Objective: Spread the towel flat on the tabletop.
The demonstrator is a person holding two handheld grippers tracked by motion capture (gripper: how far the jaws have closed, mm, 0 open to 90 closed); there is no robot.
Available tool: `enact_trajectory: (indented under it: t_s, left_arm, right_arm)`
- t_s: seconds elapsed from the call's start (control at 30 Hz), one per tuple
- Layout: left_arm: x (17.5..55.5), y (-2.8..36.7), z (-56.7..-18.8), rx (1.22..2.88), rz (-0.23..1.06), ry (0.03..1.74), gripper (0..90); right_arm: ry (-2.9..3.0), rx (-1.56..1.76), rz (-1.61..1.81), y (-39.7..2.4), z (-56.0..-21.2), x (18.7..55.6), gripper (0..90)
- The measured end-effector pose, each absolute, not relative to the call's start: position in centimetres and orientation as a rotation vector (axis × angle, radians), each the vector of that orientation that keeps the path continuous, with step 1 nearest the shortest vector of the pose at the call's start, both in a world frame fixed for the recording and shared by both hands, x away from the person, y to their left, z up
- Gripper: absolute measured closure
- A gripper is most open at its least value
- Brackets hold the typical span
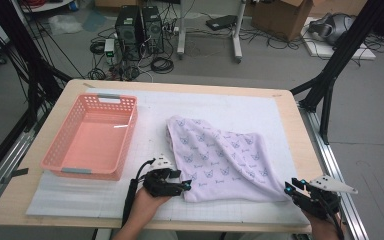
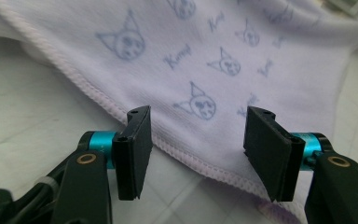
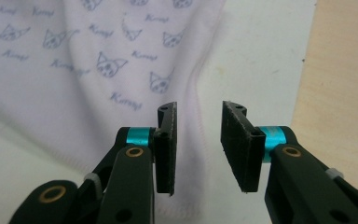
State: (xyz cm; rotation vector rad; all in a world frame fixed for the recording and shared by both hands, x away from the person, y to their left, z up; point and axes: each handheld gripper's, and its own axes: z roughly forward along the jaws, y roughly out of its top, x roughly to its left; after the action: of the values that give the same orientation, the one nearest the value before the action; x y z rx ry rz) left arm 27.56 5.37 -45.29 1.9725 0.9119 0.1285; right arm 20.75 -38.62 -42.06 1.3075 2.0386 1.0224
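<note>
A white towel [image 1: 220,157] printed with small blue cat faces lies rumpled on the white mat [image 1: 220,107]. My left gripper [image 1: 185,186] is at the towel's near left corner. In the left gripper view, the left gripper [image 2: 198,114] is open, and the towel [image 2: 205,60] shows its stitched hem running beneath the gap. My right gripper [image 1: 290,189] is at the near right corner. In the right gripper view, the right gripper [image 3: 198,107] is open, and the towel [image 3: 74,70] has its side edge lying between the jaws. Neither pair of pads presses the cloth.
An empty pink plastic basket [image 1: 125,142] stands on the mat to the left of the towel. The wooden table [image 1: 292,120] ends just right of the mat. Black frame posts, cables and computer cases stand on the floor beyond.
</note>
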Motion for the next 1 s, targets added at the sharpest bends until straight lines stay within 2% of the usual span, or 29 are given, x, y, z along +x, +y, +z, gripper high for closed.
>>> enact_trajectory:
  t_s: [0.07, 0.1, 0.17, 0.2, 0.23, 0.27, 0.47, 0.6, 0.63, 0.67, 0.7, 0.73, 0.83, 0.9, 0.93, 0.97, 1.0]
  left_arm:
    - [27.5, 5.0, -45.2, 1.994, 0.162, 0.915, 47.8]
    - [27.4, 4.7, -45.0, 2.035, 0.229, 0.904, 47.8]
    - [27.0, 4.3, -44.9, 2.089, 0.35, 0.864, 62.7]
    - [27.0, 4.4, -45.0, 2.076, 0.341, 0.863, 81.3]
    - [27.0, 4.7, -45.1, 2.059, 0.311, 0.865, 81.3]
    - [27.1, 5.0, -45.1, 2.04, 0.301, 0.886, 86.4]
    - [27.5, 9.4, -44.3, 1.917, 0.404, 0.999, 87.0]
    - [27.8, 10.4, -44.4, 1.882, 0.331, 1.017, 85.7]
    - [27.9, 10.4, -44.5, 1.871, 0.295, 1.017, 80.1]
    - [28.1, 10.4, -44.5, 1.86, 0.258, 1.02, 56.7]
    - [28.3, 10.3, -44.6, 1.856, 0.212, 1.013, 56.7]
    - [28.5, 10.1, -44.7, 1.866, 0.182, 1.001, 48.2]
    - [28.7, 9.3, -45.1, 1.902, 0.135, 0.993, 45.4]
    - [28.7, 8.6, -45.3, 1.942, 0.149, 0.976, 47.4]
    - [28.6, 8.5, -45.3, 1.961, 0.189, 0.967, 52.3]
    - [28.7, 8.4, -45.3, 1.969, 0.179, 0.961, 69.0]
    - [28.8, 8.3, -45.3, 1.966, 0.179, 0.972, 79.9]
  right_arm:
    - [2.035, 1.31, 1.024, -38.6, -42.2, 21.2, 66.0]
    - [2.035, 1.31, 1.024, -38.6, -42.2, 21.2, 66.0]
    - [2.044, 1.312, 1.024, -38.5, -42.5, 21.7, 65.9]
    - [2.055, 1.301, 1.018, -38.2, -42.7, 22.0, 65.9]
    - [2.055, 1.301, 1.018, -38.2, -42.7, 22.0, 65.9]
    - [2.063, 1.295, 1.017, -38.1, -42.7, 22.1, 66.0]
    - [2.068, 1.292, 1.025, -37.6, -42.7, 22.4, 65.9]
    - [2.097, 1.276, 1.029, -36.7, -43.1, 23.3, 64.3]
    - [2.11, 1.274, 1.025, -36.4, -43.1, 23.7, 62.7]
    - [2.12, 1.274, 1.022, -35.9, -43.2, 24.6, 59.1]
    - [2.12, 1.274, 1.022, -35.9, -43.2, 24.6, 59.1]
    - [2.129, 1.276, 1.001, -35.4, -43.4, 25.5, 56.9]
    - [2.153, 1.282, 0.976, -35.0, -43.8, 26.4, 55.7]
    - [2.188, 1.288, 0.951, -34.6, -44.2, 27.3, 56.8]
    - [2.206, 1.292, 0.936, -34.5, -44.5, 27.6, 58.5]
    - [2.205, 1.3, 0.967, -34.5, -44.5, 27.9, 70.0]
    - [2.231, 1.329, 1.017, -34.5, -44.5, 28.1, 83.8]
